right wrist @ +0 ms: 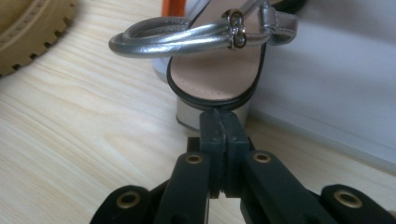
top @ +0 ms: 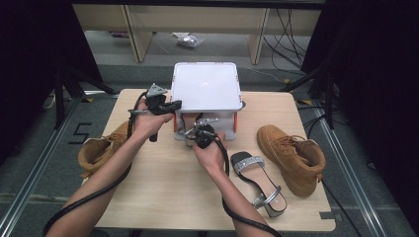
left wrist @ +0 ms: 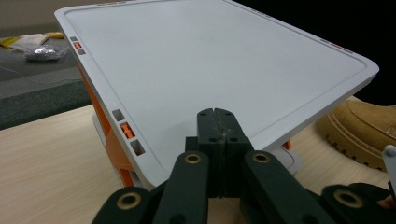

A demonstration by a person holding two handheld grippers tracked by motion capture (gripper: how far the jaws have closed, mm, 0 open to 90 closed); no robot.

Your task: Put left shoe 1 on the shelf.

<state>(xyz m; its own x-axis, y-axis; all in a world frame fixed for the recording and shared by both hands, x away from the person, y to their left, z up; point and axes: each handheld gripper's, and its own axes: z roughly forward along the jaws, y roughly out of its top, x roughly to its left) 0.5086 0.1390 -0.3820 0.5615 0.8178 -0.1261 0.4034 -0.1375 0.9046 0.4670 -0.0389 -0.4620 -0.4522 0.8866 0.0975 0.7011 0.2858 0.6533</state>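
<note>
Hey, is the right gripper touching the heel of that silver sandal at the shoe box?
Touching. In the right gripper view, the right gripper, jaws closed together, has its tips pressed against the back of the silver sandal heel, no gap visible.

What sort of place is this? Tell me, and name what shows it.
Probably a lab or recording room rather than a home. A bare wooden table stands between black curtains, loose cables lie on the grey floor, and shoes such as a tan boot sit beside a white storage box.

Silver heeled sandal (right wrist: 215, 70) half inside white box (top: 206, 86)
</note>
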